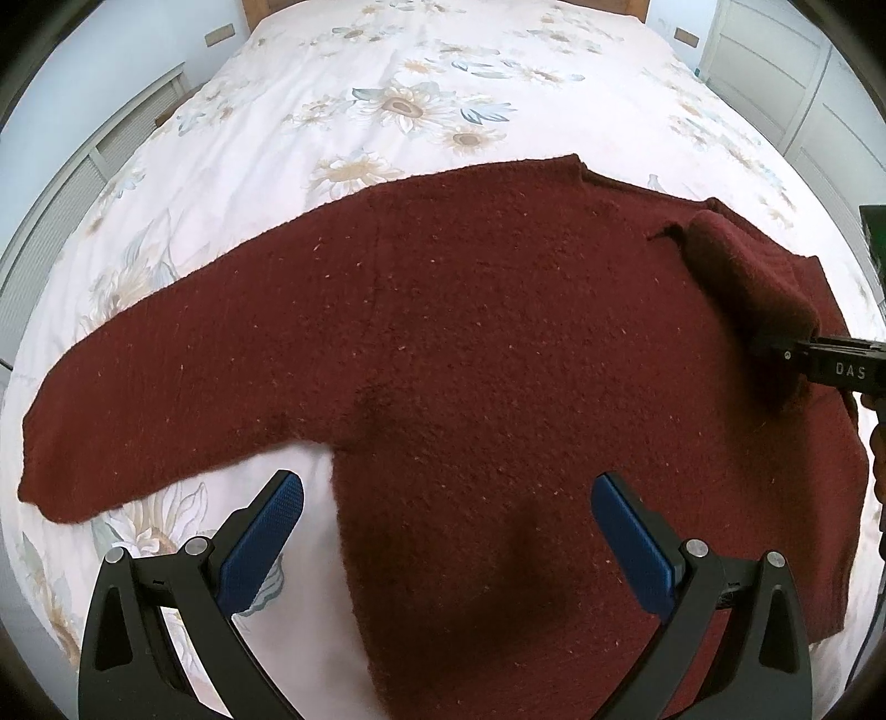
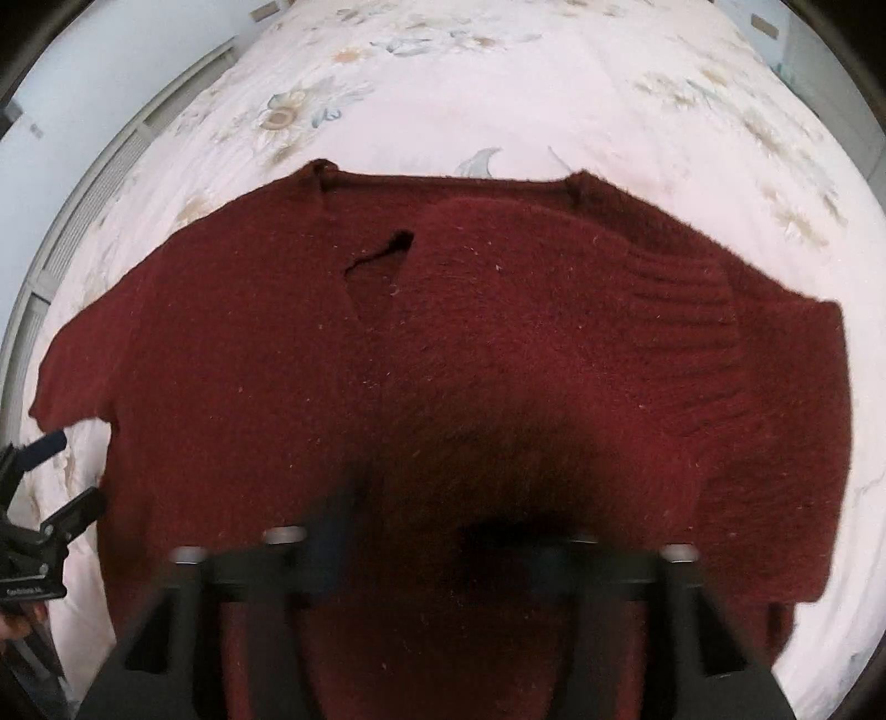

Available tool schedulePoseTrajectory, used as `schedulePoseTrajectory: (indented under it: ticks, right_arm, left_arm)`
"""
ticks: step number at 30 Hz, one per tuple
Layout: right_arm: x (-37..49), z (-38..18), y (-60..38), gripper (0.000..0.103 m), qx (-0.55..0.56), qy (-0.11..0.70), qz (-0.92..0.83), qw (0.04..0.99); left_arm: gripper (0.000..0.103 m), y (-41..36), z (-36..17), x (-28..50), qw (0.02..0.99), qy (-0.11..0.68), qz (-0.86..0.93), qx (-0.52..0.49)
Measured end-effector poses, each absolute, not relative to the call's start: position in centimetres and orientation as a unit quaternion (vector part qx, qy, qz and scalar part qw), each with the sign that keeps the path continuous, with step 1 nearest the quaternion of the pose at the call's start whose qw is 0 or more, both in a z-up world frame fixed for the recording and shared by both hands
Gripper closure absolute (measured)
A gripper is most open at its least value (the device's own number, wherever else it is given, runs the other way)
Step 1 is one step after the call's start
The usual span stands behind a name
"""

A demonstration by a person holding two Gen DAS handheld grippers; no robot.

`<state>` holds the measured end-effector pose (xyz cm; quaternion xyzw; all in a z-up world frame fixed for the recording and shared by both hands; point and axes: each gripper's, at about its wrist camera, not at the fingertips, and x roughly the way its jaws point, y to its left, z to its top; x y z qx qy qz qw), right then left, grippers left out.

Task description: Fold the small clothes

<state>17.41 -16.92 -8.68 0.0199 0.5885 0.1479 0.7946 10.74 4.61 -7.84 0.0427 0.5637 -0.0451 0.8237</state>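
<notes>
A dark red knit sweater [image 1: 470, 343] lies spread on the bed, its left sleeve [image 1: 166, 365] stretched out flat to the left. My left gripper [image 1: 446, 531] is open and empty, hovering over the sweater's lower left side near the armpit. My right gripper [image 1: 775, 349] is shut on the right sleeve [image 1: 747, 282] and holds it lifted and folded over the sweater's body. In the right wrist view the sleeve [image 2: 554, 343] drapes over my own fingers and hides them; the left gripper [image 2: 61, 471] shows open at the left edge.
The bed has a white duvet with a flower print [image 1: 410, 105]. White slatted panels [image 1: 72, 183] run along the left side, and white cupboards [image 1: 775, 61] stand at the far right. A wooden headboard [image 1: 266, 8] is at the far end.
</notes>
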Motion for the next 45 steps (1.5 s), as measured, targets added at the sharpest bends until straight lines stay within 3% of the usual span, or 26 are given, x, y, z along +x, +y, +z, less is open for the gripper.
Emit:
schedulePoseTrajectory:
  ticks: [1, 11, 18, 27, 45]
  right_arm:
    - [17.2, -8.3, -17.0, 0.023, 0.013, 0.586, 0.147, 0.797]
    - [13.7, -4.9, -22.9, 0.022, -0.049, 0.555, 0.102, 0.824]
    - [12.2, -7.1, -31.2, 0.022, -0.066, 0.569, 0.0, 0.82]
    - [12.2, -11.1, -33.5, 0.022, -0.062, 0.591, -0.002, 0.804]
    - [12.7, -12.8, -35.7, 0.024, 0.019, 0.583, 0.025, 0.812]
  left_arm:
    - [0.001, 4.5, -7.9, 10.8, 0.823, 0.564, -0.045, 0.045]
    - [0.001, 3.1, -6.9, 10.7, 0.826, 0.557, -0.063, 0.057]
    - [0.001, 0.6, -6.3, 10.7, 0.827, 0.549, -0.084, 0.085]
    - [0.001, -6.9, -6.4, 12.3, 0.818, 0.538, -0.144, 0.143]
    - [0.001, -23.5, -11.7, 17.8, 0.758, 0.545, -0.245, 0.259]
